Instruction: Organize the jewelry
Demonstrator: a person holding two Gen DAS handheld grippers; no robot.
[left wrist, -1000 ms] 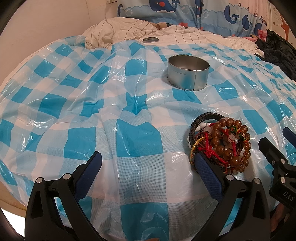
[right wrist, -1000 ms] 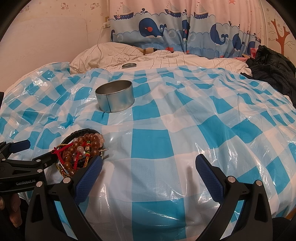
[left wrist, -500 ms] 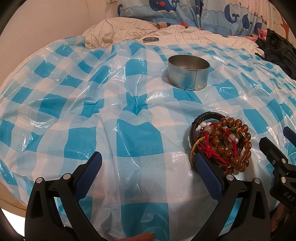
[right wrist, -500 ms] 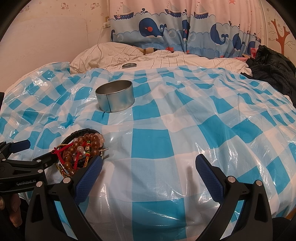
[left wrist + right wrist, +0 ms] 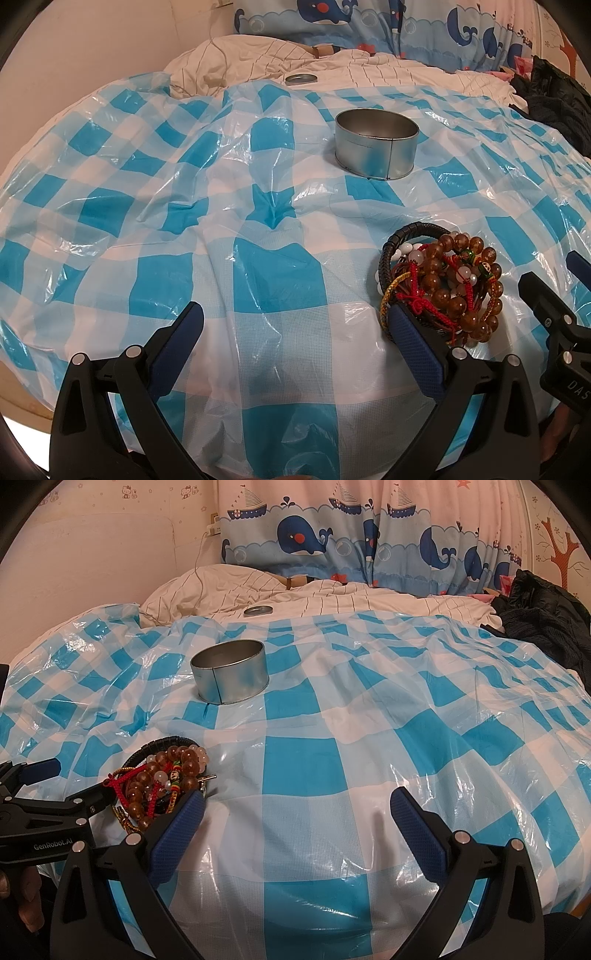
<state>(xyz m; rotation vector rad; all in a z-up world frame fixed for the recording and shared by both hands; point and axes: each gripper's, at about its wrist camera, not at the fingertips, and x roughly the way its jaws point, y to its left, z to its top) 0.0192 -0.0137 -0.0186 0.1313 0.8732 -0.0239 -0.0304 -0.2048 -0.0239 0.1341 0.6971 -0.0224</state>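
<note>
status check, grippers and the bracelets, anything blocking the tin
Left gripper open, empty. Right gripper open, empty. Bracelet pile on the checked sheet between them, untouched. Round tin open, lid set aside; path clear.

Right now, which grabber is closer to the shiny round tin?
About even; I cannot tell. The tin sits far beyond both open grippers, ahead-right of the left gripper and ahead-left of the right gripper.

Left gripper [image 5: 295, 332] and right gripper [image 5: 297, 818] hover low, jaws spread wide.
</note>
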